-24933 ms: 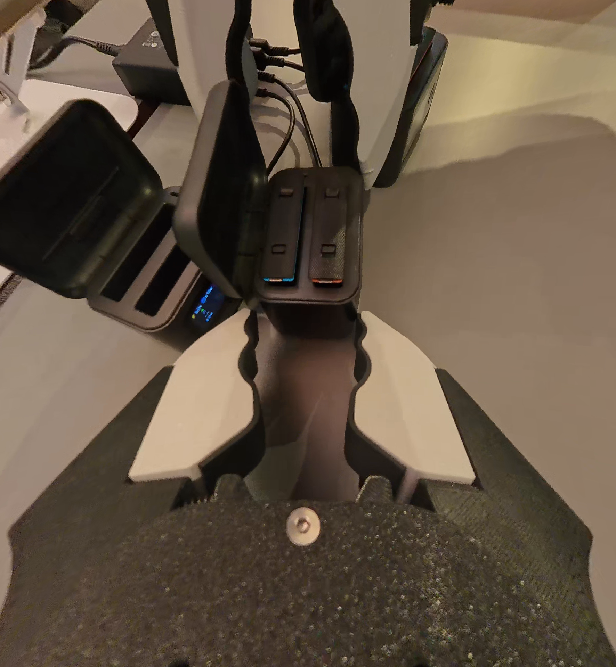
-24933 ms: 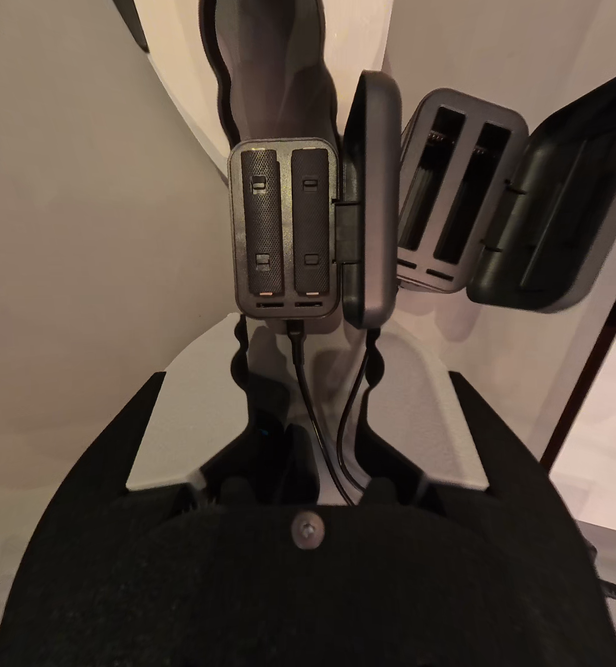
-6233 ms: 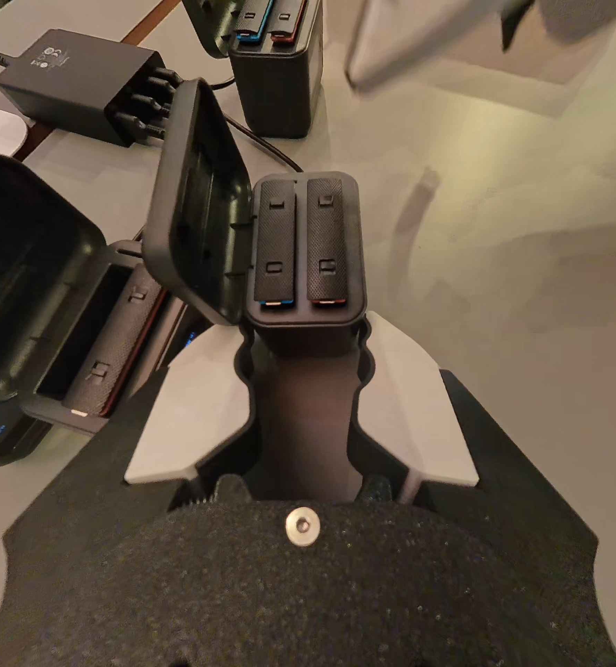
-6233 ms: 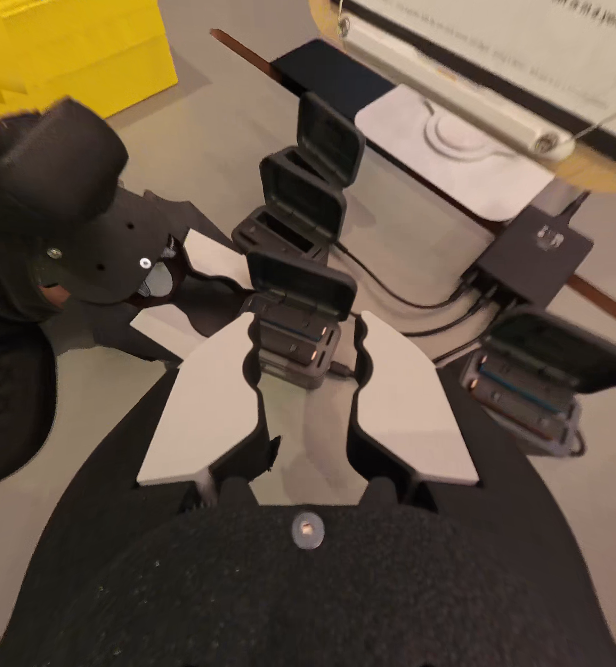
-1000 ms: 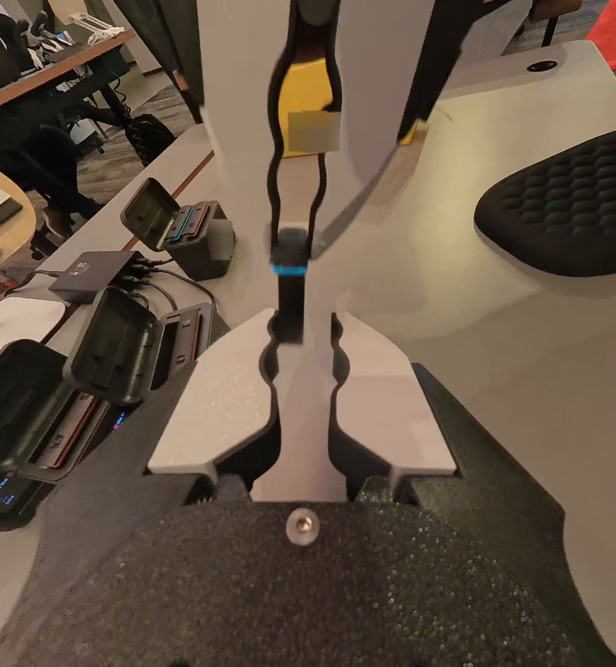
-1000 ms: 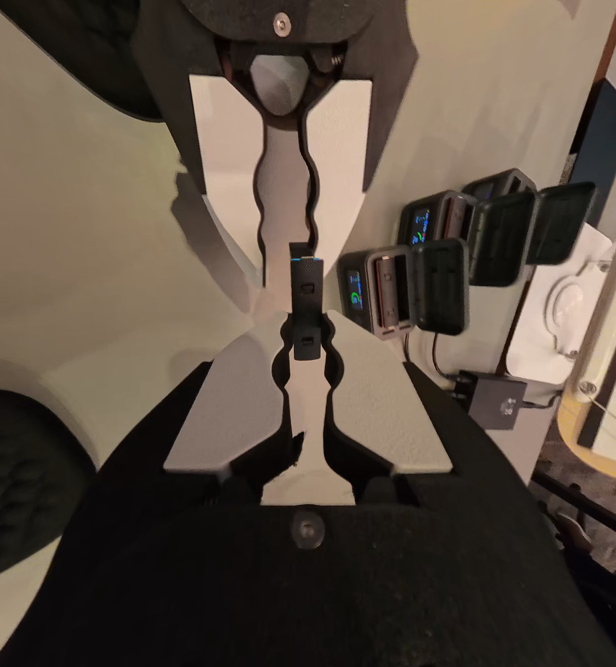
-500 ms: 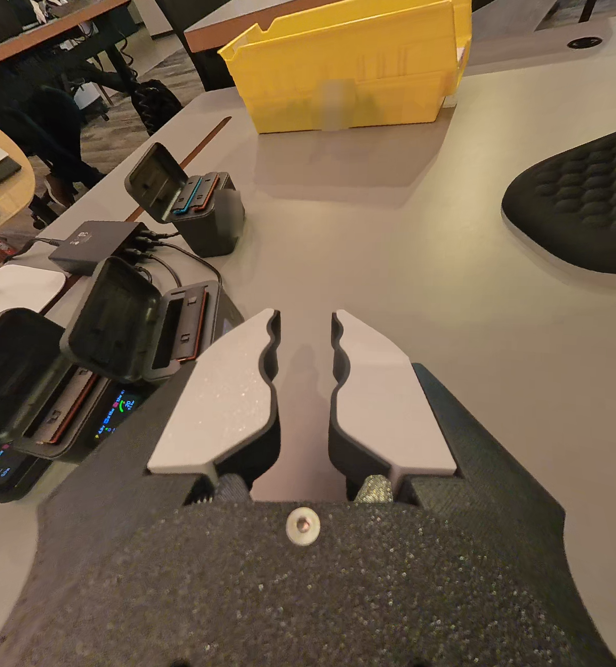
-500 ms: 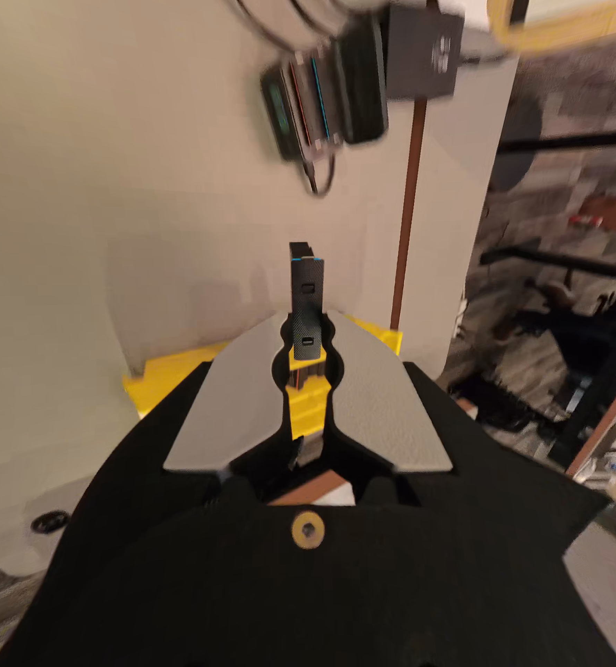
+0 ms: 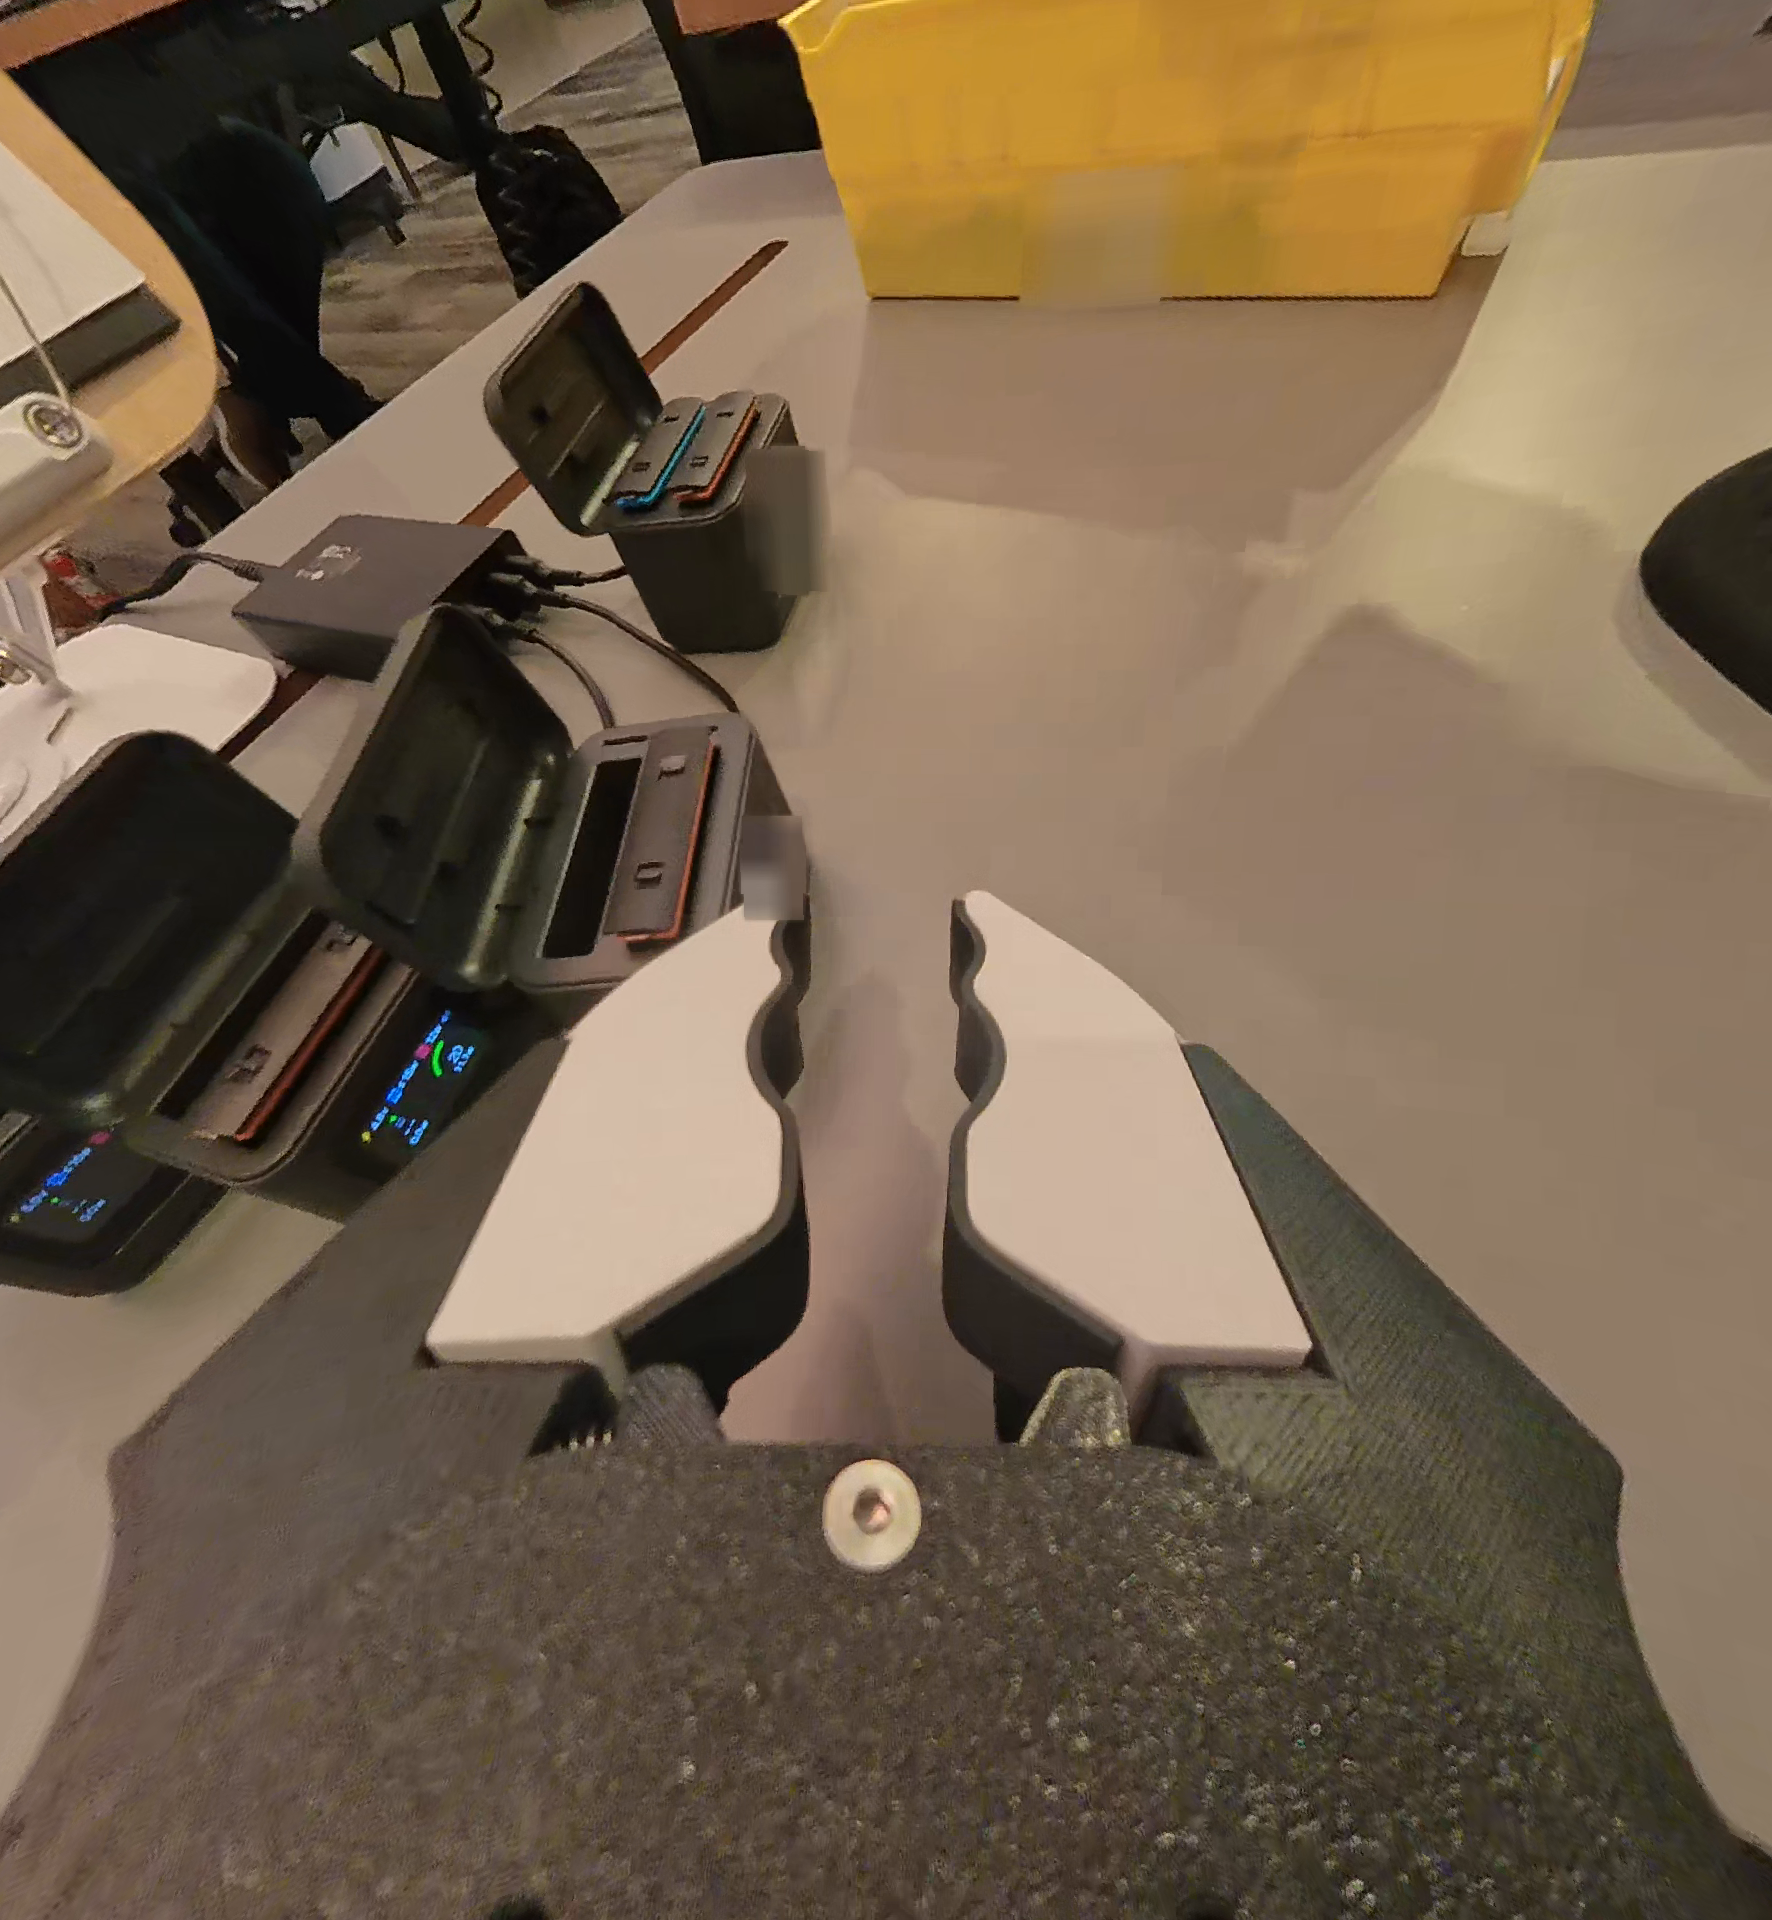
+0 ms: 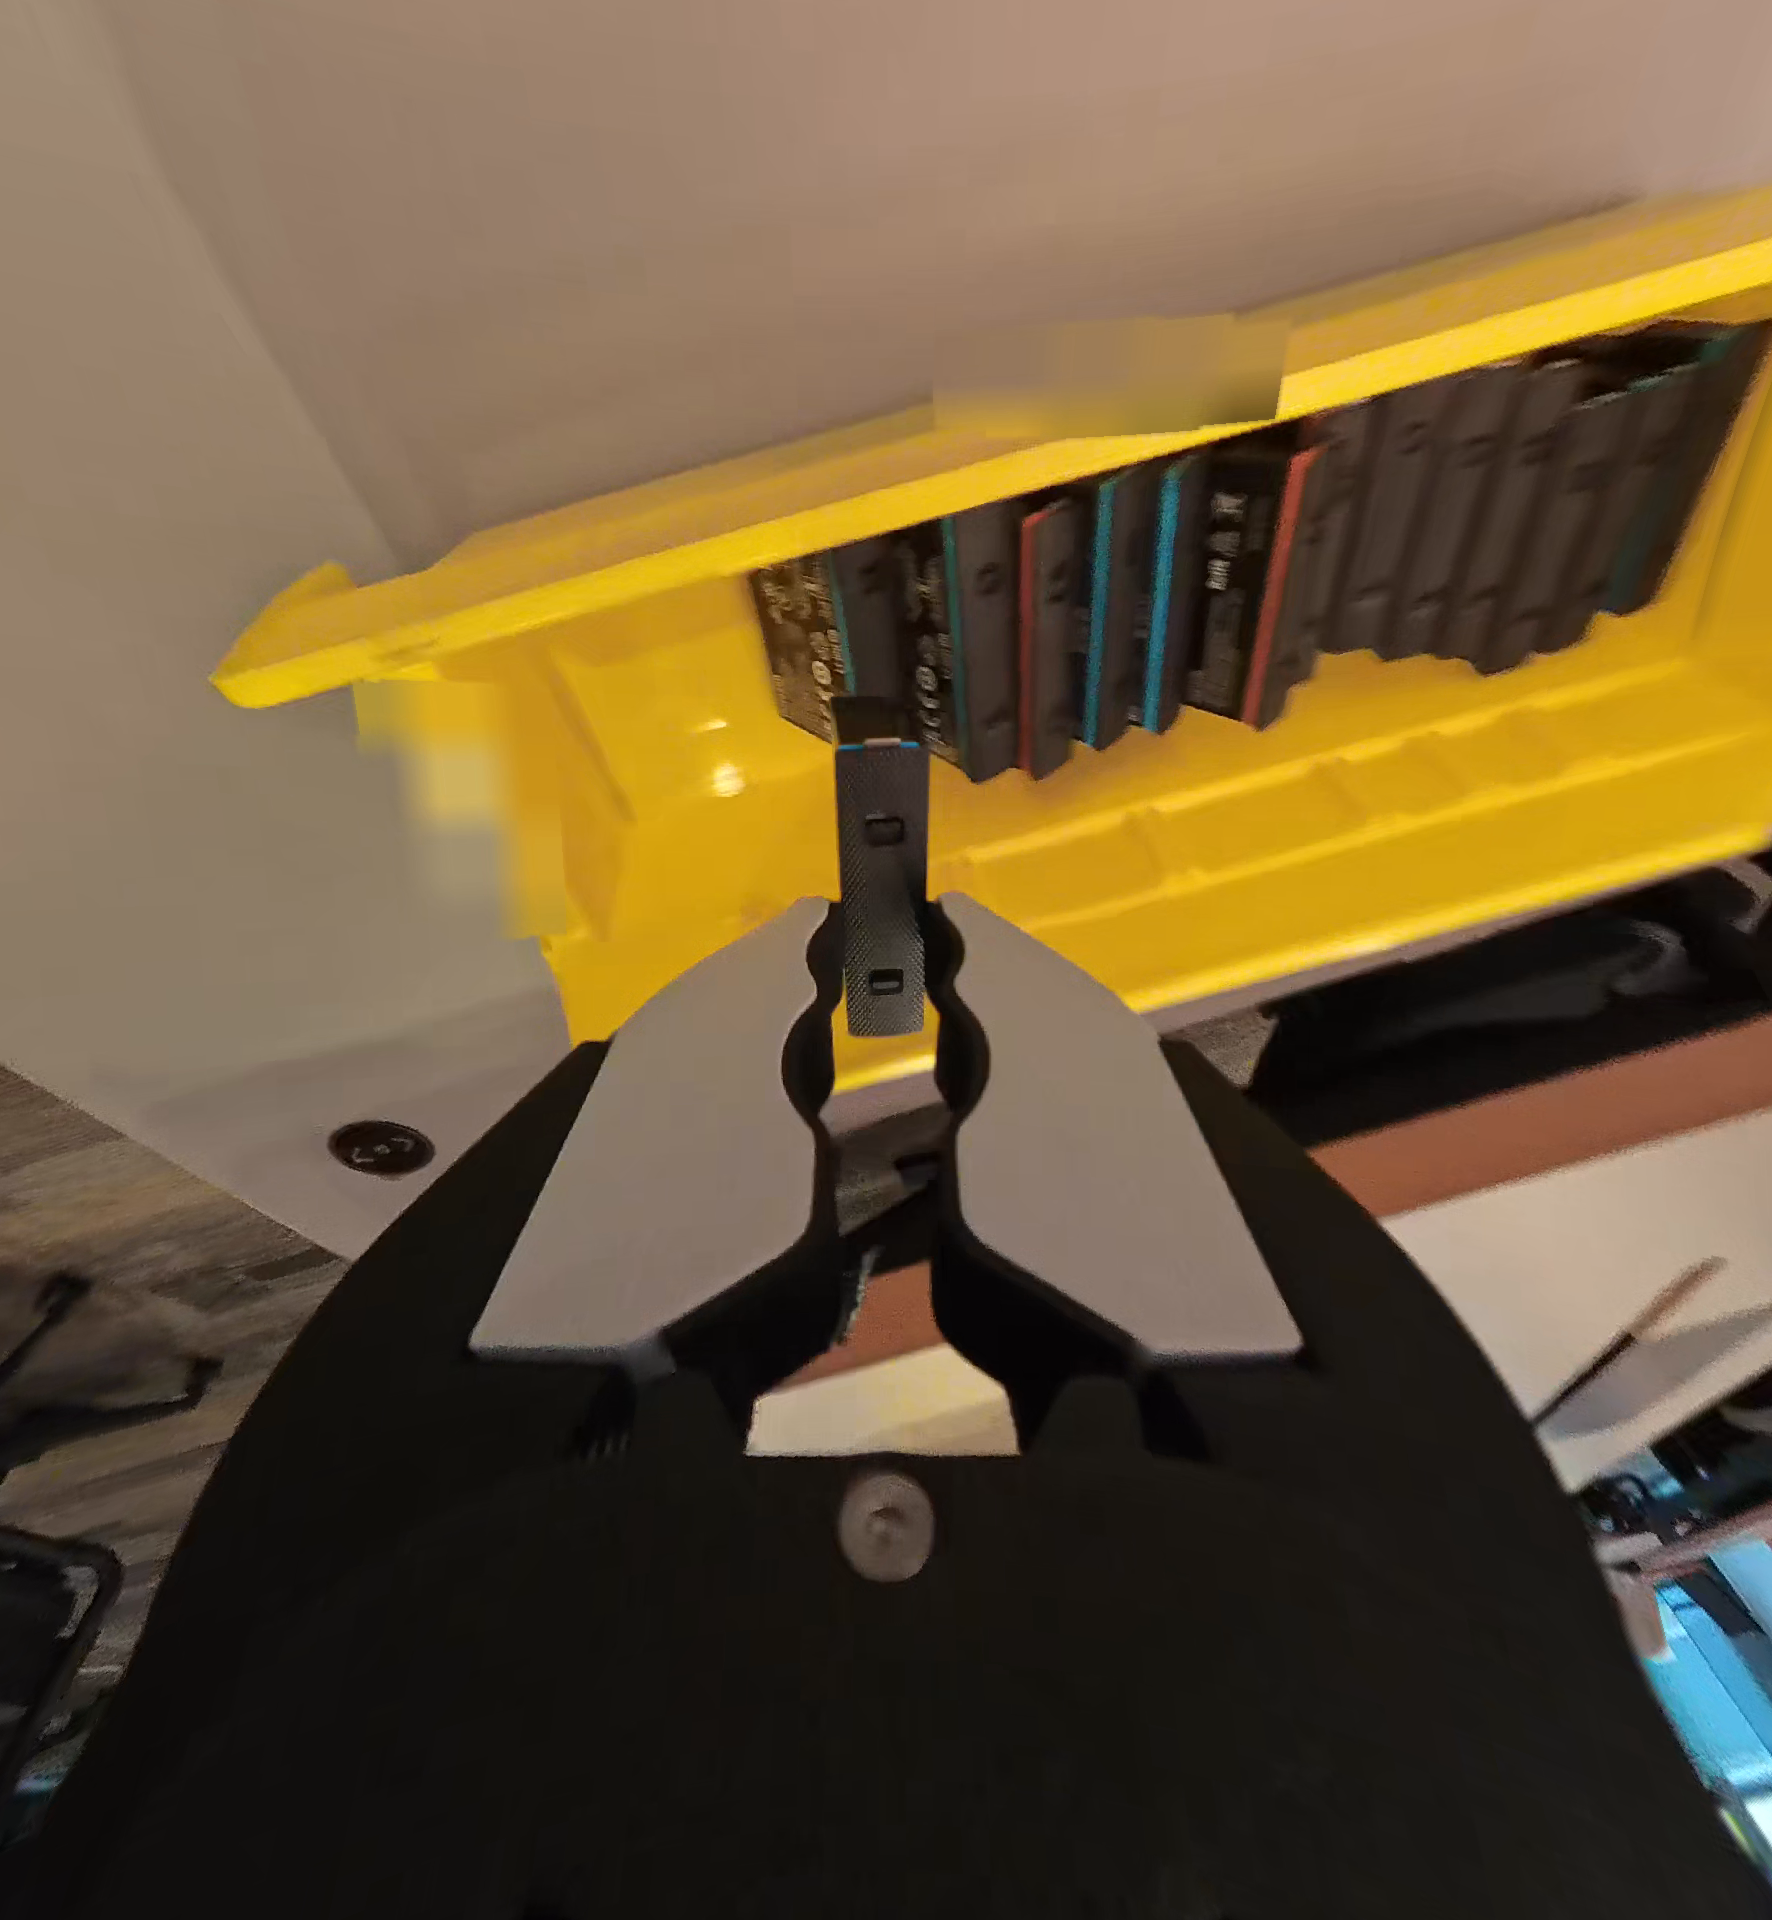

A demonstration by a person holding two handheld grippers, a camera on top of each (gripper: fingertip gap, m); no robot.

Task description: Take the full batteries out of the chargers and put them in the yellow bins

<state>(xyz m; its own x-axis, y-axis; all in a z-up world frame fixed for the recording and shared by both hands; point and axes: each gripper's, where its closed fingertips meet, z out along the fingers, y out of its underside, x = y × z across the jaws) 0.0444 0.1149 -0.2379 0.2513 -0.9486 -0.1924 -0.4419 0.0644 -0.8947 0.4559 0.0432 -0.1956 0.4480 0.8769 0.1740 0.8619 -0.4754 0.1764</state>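
My right gripper (image 10: 880, 904) is shut on a thin black battery (image 10: 880, 862) with a blue edge and holds it upright over the open yellow bin (image 10: 1277, 831). Several batteries (image 10: 1225, 592) with blue or red edges lie in a row inside the bin. My left gripper (image 9: 880, 914) is open and empty above the grey table. The same yellow bin (image 9: 1173, 156) stands far ahead of it. Three open black chargers sit at the left: a far one (image 9: 695, 509) holding batteries, a middle one (image 9: 601, 862) with an empty slot, and a near one (image 9: 186, 1049).
A black power hub (image 9: 373, 587) with cables lies behind the chargers. A black textured pad (image 9: 1755, 603) sits at the right edge. The table edge and a cable hole (image 10: 381, 1148) show beside the bin. Other desks and floor lie beyond. There is about 40 cm between the tips of the two grippers.
The right gripper took the battery from in front of the left gripper and swung it from the chargers to above the yellow bin. The left gripper moved slightly forward.
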